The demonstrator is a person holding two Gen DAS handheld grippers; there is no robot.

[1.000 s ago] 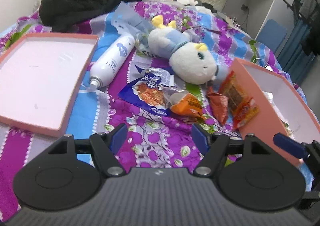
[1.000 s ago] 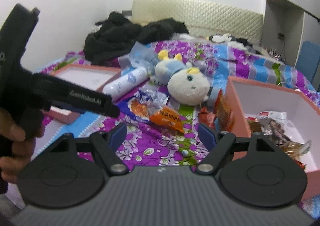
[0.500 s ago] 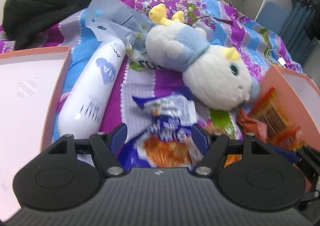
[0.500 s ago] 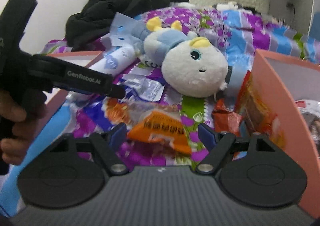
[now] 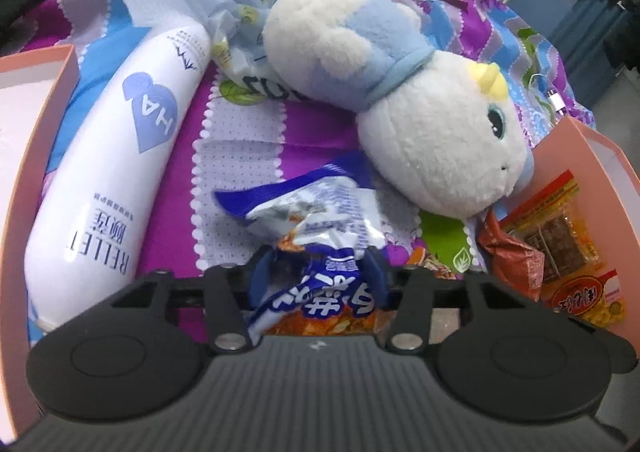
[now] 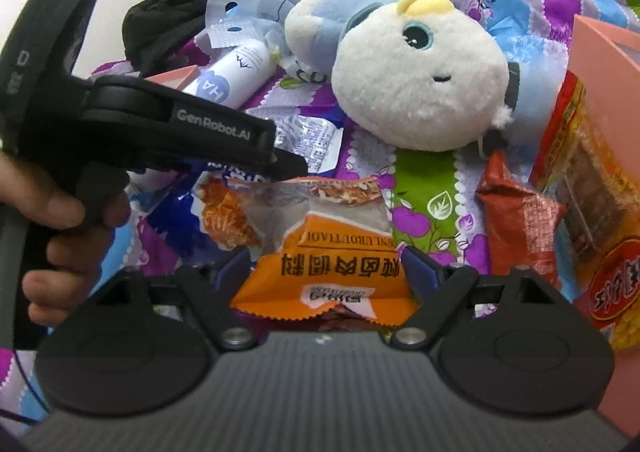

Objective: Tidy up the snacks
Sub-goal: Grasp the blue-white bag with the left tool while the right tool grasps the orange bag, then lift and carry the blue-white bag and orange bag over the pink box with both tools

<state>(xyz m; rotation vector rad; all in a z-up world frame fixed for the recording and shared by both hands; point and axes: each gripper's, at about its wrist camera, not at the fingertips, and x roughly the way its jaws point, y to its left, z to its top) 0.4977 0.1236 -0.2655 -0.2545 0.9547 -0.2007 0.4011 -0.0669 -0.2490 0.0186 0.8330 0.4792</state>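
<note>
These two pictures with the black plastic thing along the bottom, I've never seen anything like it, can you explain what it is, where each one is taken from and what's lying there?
No robot here: a person holds a two-finger gripper in each hand, with a camera on each looking along its fingers. In the left camera's picture, the left gripper has closed on the blue and white snack bag. In the right camera's picture, the right gripper stands open around the orange snack packet; the other gripper shows at the left edge. On the flowered bedspread lie a plush toy, a white spray can, a red packet and pink boxes.
</note>
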